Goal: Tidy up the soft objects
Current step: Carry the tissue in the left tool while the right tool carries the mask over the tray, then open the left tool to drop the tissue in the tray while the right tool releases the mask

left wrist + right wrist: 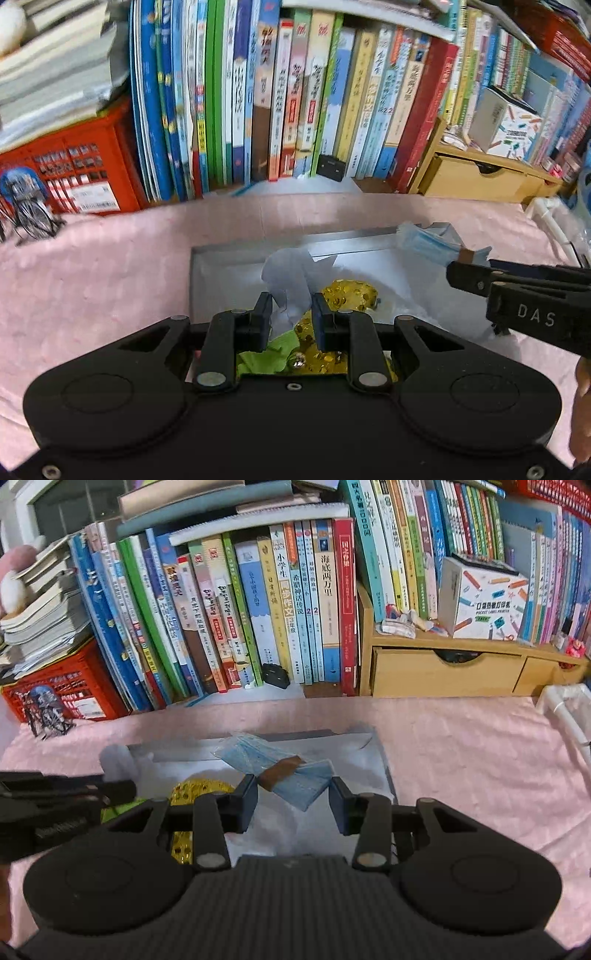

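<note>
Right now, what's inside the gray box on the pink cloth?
Inside the gray box you can see a shiny gold sequin thing, something green and white padding. The left gripper and its pale tissue hide what lies beneath.

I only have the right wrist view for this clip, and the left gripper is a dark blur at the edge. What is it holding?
Observer: The left gripper is shut on a crumpled pale tissue.
Operator: Where is that relative to the box?
Observer: The tissue hangs over the open box, not over the pink cloth.
Operator: Anything in the box I'm missing?
Observer: A small silver ball sits between a green scrap and the gold sequined piece.
</note>
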